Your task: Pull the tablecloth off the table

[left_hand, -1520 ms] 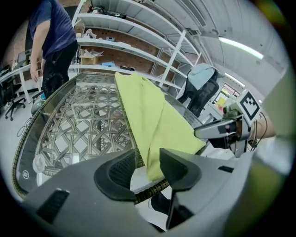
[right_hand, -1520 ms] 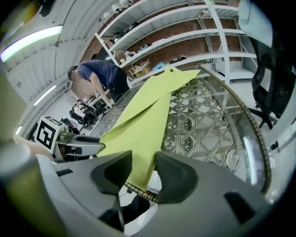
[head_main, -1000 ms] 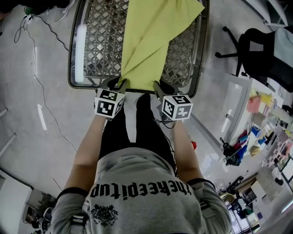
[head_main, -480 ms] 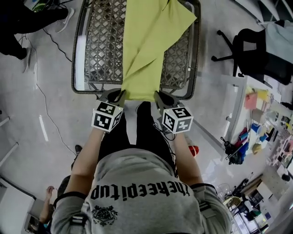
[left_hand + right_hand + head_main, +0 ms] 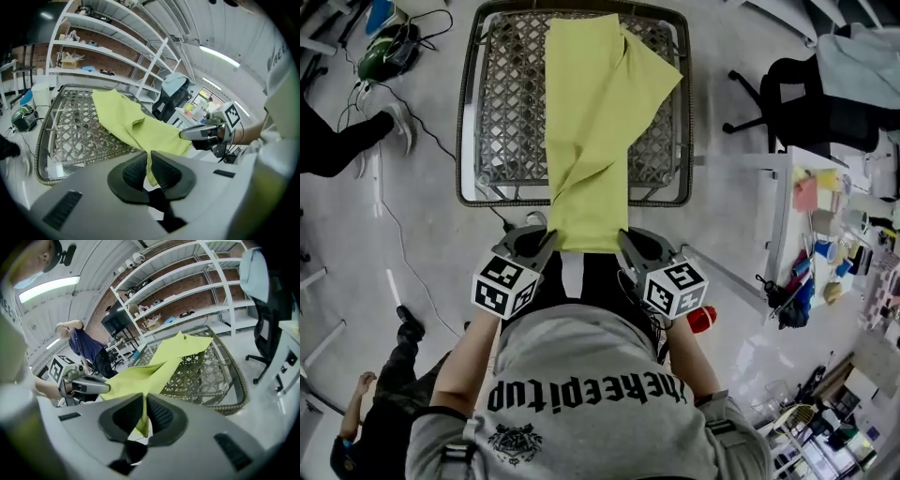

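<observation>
1. Both forearms reach forward side by side, with the left gripper [image 5: 542,246] and right gripper [image 5: 626,246] angled downward.
2. Each gripper's jaws have just been closing and now pinch a near corner of the yellow-green fabric tablecloth [image 5: 595,122].
3. The cloth lies lengthwise on the rectangular woven-lattice table [image 5: 467,122], and its near end extends past the table's edge.

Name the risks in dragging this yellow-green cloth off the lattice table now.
The left gripper and right gripper each pinch only a thin bit of the yellow-green tablecloth's near edge, so it may slip free. Its folded far part could catch on the woven lattice table's raised rim.
</observation>
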`<state>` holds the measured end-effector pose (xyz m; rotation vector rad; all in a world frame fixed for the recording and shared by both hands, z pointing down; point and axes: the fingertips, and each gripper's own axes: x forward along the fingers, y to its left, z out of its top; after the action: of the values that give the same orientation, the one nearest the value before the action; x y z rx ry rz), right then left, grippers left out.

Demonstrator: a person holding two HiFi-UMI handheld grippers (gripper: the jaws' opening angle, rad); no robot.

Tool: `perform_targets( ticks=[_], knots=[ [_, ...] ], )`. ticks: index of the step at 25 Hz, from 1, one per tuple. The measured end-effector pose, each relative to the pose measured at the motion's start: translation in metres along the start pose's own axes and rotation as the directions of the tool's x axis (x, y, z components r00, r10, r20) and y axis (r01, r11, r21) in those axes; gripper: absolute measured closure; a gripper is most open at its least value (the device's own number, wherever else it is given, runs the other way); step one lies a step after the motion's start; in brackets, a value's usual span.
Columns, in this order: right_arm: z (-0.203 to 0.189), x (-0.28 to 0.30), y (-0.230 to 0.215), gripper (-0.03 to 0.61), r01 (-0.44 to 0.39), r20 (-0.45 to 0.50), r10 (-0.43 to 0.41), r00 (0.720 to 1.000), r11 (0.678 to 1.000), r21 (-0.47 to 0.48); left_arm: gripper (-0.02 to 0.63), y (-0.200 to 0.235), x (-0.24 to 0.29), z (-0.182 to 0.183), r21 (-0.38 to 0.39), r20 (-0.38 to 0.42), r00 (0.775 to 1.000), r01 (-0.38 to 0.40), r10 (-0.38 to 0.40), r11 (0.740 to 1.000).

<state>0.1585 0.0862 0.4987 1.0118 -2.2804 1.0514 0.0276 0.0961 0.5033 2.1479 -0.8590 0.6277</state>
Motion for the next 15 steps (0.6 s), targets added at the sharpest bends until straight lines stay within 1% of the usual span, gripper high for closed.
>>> perform_targets(
  ticks=[4, 7, 11, 15],
  knots=[
    [0.001, -0.017, 0.017, 0.543, -0.007, 0.034, 0.007, 0.999, 1.0, 0.024, 0.583, -0.012, -0.019, 0.004, 0.025, 0.009, 0.999, 0.046, -0.046, 0.999],
    [0.013, -0.022, 0.025, 0.543, 0.011, 0.087, -0.014, 0.996, 0.999, 0.03, 0.583, -0.012, -0.029, 0.015, 0.037, 0.044, 0.997, 0.056, -0.058, 0.998],
    [0.037, -0.025, 0.032, 0.543, 0.053, 0.177, -0.055, 0.983, 0.999, 0.013, 0.583, -0.006, -0.037, 0.038, 0.089, 0.103, 0.992, 0.068, -0.077, 0.994],
    [0.056, -0.028, 0.041, 0.543, 0.095, 0.246, -0.093, 0.965, 0.996, 0.005, 0.583, -0.002, -0.048, 0.057, 0.146, 0.141, 0.985, 0.075, -0.095, 0.986]
  ],
)
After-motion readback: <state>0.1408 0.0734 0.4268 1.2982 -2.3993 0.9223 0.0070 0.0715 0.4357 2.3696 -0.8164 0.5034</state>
